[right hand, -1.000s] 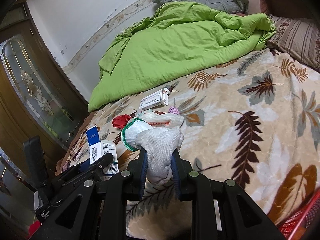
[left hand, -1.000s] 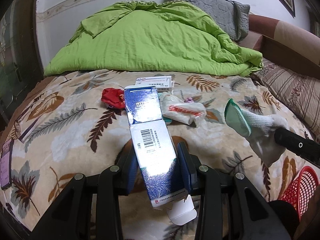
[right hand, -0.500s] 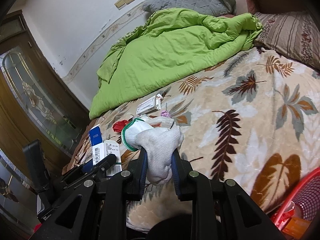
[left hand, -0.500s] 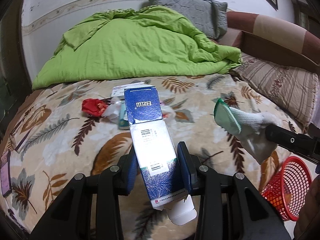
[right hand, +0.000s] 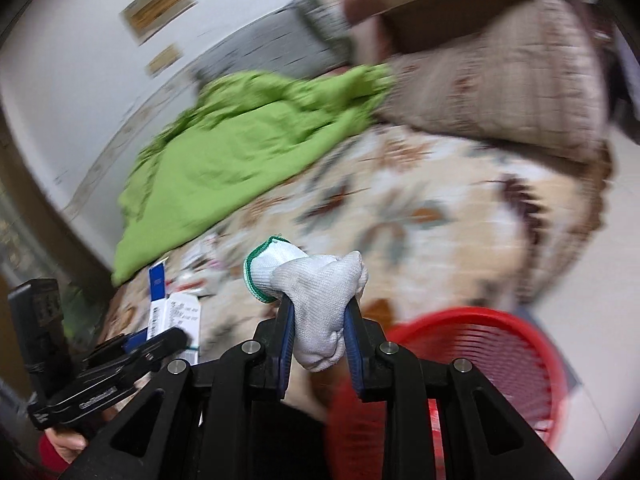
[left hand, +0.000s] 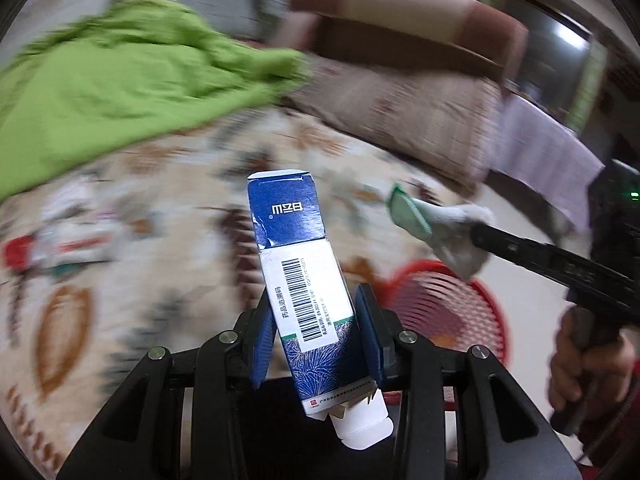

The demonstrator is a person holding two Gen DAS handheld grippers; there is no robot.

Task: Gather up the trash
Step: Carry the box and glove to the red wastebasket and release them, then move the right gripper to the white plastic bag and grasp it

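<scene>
My left gripper (left hand: 316,316) is shut on a blue and white medicine box (left hand: 300,268) that sticks up between its pads. The same box (right hand: 168,308) shows at the lower left of the right wrist view. My right gripper (right hand: 318,316) is shut on a white knit glove (right hand: 316,292) with a green cuff, and the glove (left hand: 440,224) appears again at the right of the left wrist view. A red mesh basket (right hand: 500,360) sits on the floor just beyond and below both grippers, beside the bed; the basket (left hand: 444,304) is right behind the box.
More litter (left hand: 68,240) lies blurred at the left of the leaf-patterned bedspread (left hand: 160,264). A green quilt (left hand: 120,80) is heaped at the back, with a striped pillow (left hand: 400,112) to its right. A hand (left hand: 584,356) holds the right gripper.
Both grippers have swung right, away from the middle of the bed, carrying the box and the glove. The red basket now fills the lower right of both views.
</scene>
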